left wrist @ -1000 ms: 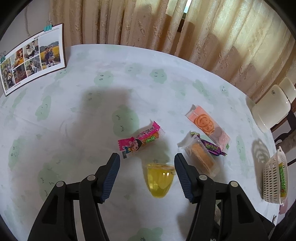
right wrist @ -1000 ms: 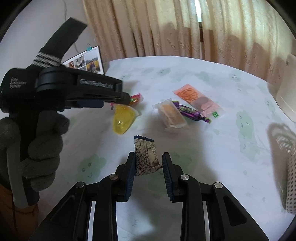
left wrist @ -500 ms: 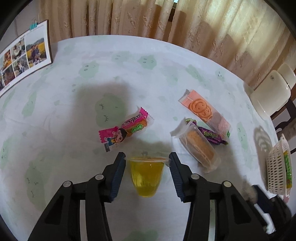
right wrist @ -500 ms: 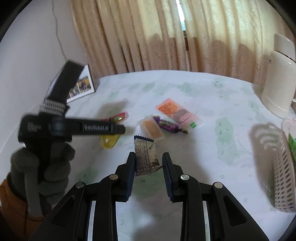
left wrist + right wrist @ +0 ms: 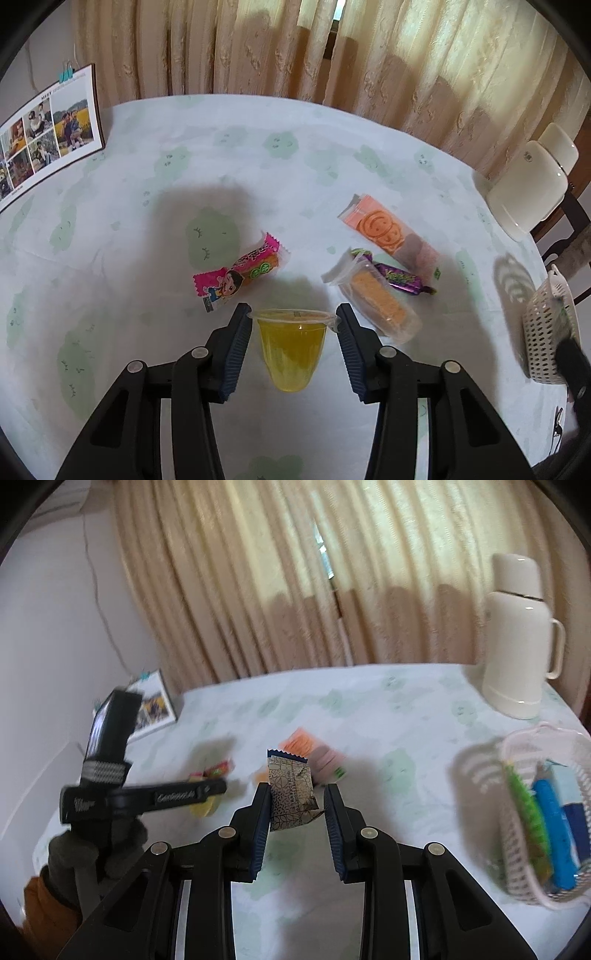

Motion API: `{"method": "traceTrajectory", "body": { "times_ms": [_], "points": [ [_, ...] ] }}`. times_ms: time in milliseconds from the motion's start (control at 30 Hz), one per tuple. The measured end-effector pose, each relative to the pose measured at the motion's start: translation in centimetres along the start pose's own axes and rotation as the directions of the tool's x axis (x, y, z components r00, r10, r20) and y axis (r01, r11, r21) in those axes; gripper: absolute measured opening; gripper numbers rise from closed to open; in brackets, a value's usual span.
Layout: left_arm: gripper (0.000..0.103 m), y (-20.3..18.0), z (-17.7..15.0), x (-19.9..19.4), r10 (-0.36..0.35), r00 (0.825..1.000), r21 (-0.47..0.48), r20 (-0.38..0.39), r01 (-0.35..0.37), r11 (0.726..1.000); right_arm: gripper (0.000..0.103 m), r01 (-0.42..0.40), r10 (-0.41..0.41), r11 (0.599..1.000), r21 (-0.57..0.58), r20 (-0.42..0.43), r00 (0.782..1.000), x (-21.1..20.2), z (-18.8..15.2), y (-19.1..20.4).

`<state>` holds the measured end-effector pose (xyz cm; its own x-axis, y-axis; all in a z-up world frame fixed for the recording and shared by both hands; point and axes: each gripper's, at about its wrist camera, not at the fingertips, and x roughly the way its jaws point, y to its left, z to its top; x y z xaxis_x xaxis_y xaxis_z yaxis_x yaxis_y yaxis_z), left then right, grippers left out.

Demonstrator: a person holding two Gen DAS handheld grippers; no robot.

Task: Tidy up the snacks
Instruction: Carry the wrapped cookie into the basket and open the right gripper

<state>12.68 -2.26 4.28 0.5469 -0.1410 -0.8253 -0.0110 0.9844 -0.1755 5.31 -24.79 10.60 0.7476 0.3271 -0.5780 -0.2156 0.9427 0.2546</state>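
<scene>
Trouble could start with the clear cup of yellow jelly on the counter: left tongs narrow, pads at its thin rim; it may pop out. Right tongs pinch a patterned brown wrapper; short of the white plastic basket, it could slip.

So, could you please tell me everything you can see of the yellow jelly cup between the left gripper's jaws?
The yellow jelly cup is a small clear plastic cup of translucent yellow jelly, tapering to a rounded base, with a flat sealed film lid and a thin rim. It points rim-away from the camera between the jaws of the left gripper, whose tips meet the rim on both sides. Below it lies the white tablecloth with green prints. No other snack touches it.
</scene>
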Motion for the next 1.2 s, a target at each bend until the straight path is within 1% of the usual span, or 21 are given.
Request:
{"method": "traceTrajectory", "body": {
  "times_ms": [67,200,300,467,600,733,800,833,867,900,933,967,1100,1200],
  "points": [
    [0.043,-0.2,0.0,-0.5,-0.006,1.0,0.003,0.01,0.006,1.0,0.03,0.015,-0.016,0.999,0.031,0.032,0.999,-0.9,0.4,-1.0],
    [0.043,-0.8,-0.2,-1.4,-0.016,0.999,0.015,0.028,0.015,1.0,0.03,0.069,-0.079,0.993,0.098,0.1,0.992,-2.9,1.2,-3.2],
    [0.043,-1.5,-0.4,-2.0,-0.027,0.999,0.032,0.042,0.025,0.999,0.03,0.102,-0.122,0.983,0.152,0.127,0.984,-3.9,1.6,-5.0],
    [0.043,-2.4,-0.6,-3.0,-0.045,0.997,0.057,0.06,0.041,0.998,0.03,0.206,-0.249,0.948,0.244,0.16,0.955,-5.8,1.8,-8.4],
    [0.043,-3.1,-0.8,-3.5,-0.054,0.996,0.072,0.07,0.049,0.996,0.031,0.25,-0.308,0.918,0.307,0.159,0.938,-6.7,2.0,-10.7],
    [0.043,-3.6,-1.1,-3.8,-0.062,0.995,0.088,0.074,0.055,0.995,0.031,0.352,-0.42,0.867,0.353,0.139,0.897,-7.3,1.8,-12.5],
    [0.043,-3.8,-1.2,-3.8,-0.064,0.995,0.094,0.074,0.057,0.994,0.031,0.343,-0.417,0.858,0.382,0.13,0.899,-7.3,1.7,-13.4],
    [0.043,-3.9,-1.3,-3.9,-0.066,0.995,0.097,0.075,0.058,0.994,0.034,0.341,-0.419,0.85,0.401,0.122,0.9,-7.4,1.7,-13.9],
    [0.043,-4.0,-1.3,-3.9,-0.067,0.995,0.1,0.075,0.06,0.993,0.039,0.342,-0.422,0.844,0.414,0.118,0.899,-7.4,1.6,-14.1],
    [0.043,-4.1,-1.3,-4.0,-0.07,0.995,0.104,0.075,0.062,0.993,0.052,0.337,-0.422,0.836,0.433,0.115,0.899,-7.5,1.5,-14.6],
    [0.043,-4.2,-1.4,-4.0,-0.071,0.995,0.106,0.076,0.063,0.992,0.063,0.329,-0.42,0.833,0.445,0.122,0.899,-7.7,1.3,-14.7],
    [0.043,-4.2,-1.4,-4.0,-0.073,0.994,0.108,0.077,0.065,0.992,0.064,0.326,-0.424,0.83,0.453,0.133,0.896,-8.1,1.3,-14.7],
    [0.043,-4.6,-1.5,-4.3,-0.082,0.993,0.117,0.083,0.072,0.99,0.064,0.345,-0.465,0.819,0.459,0.178,0.867,-9.2,1.3,-14.4],
    [0.043,-5.1,-1.7,-4.5,-0.092,0.992,0.131,0.09,0.08,0.988,0.064,0.344,-0.477,0.809,0.476,0.189,0.858,-9.6,1.2,-14.7]
  ]
}}
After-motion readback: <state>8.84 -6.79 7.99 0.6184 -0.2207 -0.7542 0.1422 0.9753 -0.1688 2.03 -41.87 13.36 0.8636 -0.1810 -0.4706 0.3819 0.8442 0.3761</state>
